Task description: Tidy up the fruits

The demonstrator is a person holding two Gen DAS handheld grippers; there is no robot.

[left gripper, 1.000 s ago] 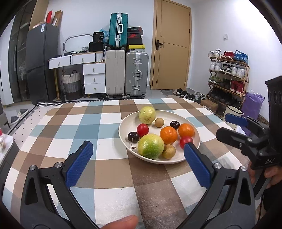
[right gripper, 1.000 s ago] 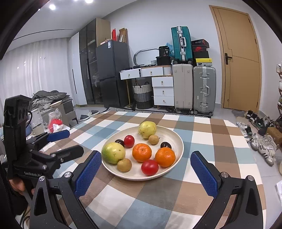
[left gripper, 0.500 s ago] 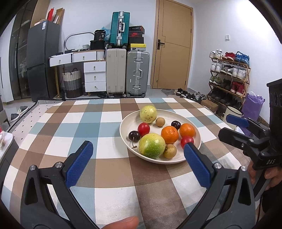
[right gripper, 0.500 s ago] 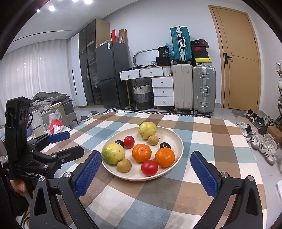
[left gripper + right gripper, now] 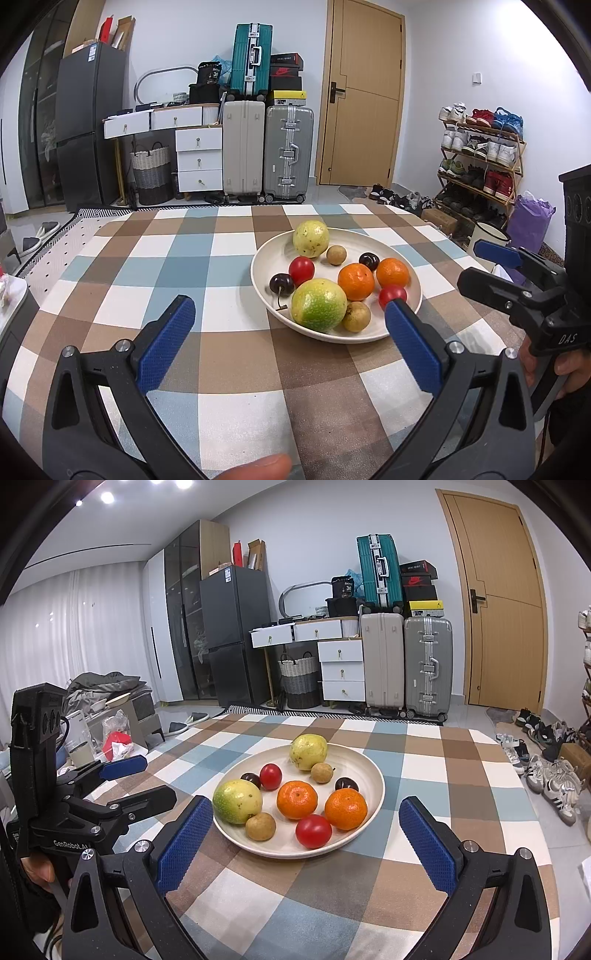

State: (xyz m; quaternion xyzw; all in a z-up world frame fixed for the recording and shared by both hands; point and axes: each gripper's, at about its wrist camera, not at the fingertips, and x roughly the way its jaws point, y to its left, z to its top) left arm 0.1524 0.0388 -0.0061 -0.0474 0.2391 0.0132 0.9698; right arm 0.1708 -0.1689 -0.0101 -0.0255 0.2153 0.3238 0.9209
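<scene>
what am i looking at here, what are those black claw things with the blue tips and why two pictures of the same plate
Those claws are hand-held grippers, not a robot arm: a person holds one in each hand, and each carries a fisheye camera looking forward along its two blue-padded fingers. One picture comes from the left gripper, the other from the right gripper, so you see the same scene from two sides. Each view also catches the other gripper at its edge.

Both grippers are open and hold nothing.

On the checkered tablecloth sits a cream plate of fruit: two oranges, two red tomatoes, two large yellow-green fruits, two small tan round fruits and two dark cherries. Nothing has been picked up yet.
</scene>
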